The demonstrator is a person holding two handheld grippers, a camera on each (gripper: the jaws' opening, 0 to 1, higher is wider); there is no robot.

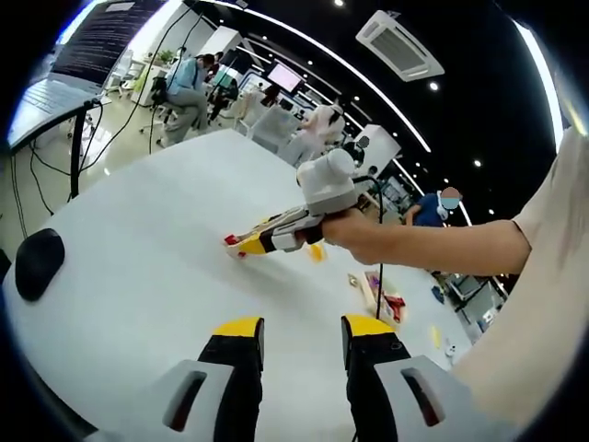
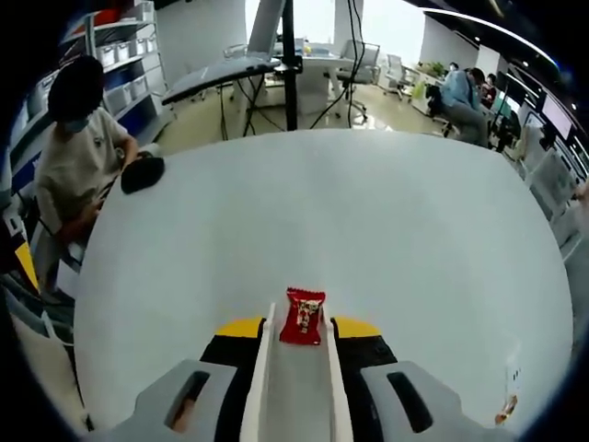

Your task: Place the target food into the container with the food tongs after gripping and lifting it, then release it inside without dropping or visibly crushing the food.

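Note:
A red wrapped candy (image 2: 302,316) sits pinched between the tips of the white food tongs (image 2: 293,387). My right gripper (image 2: 297,330) is shut on the tongs' two arms. In the left gripper view a hand holds that right gripper (image 1: 281,235) low over the white table, and the tongs' tip with the red candy (image 1: 236,245) is close to the tabletop. I cannot tell whether the candy touches the table. My left gripper (image 1: 304,327) stands open near the table's edge with nothing between its jaws.
A small wooden holder with red pieces (image 1: 382,295) lies beyond the hand, with an orange piece (image 1: 317,251) near it. A black rounded object (image 1: 39,262) (image 2: 143,173) rests at the table's edge. A person (image 2: 78,157) sits beside the table; desks and stands are behind.

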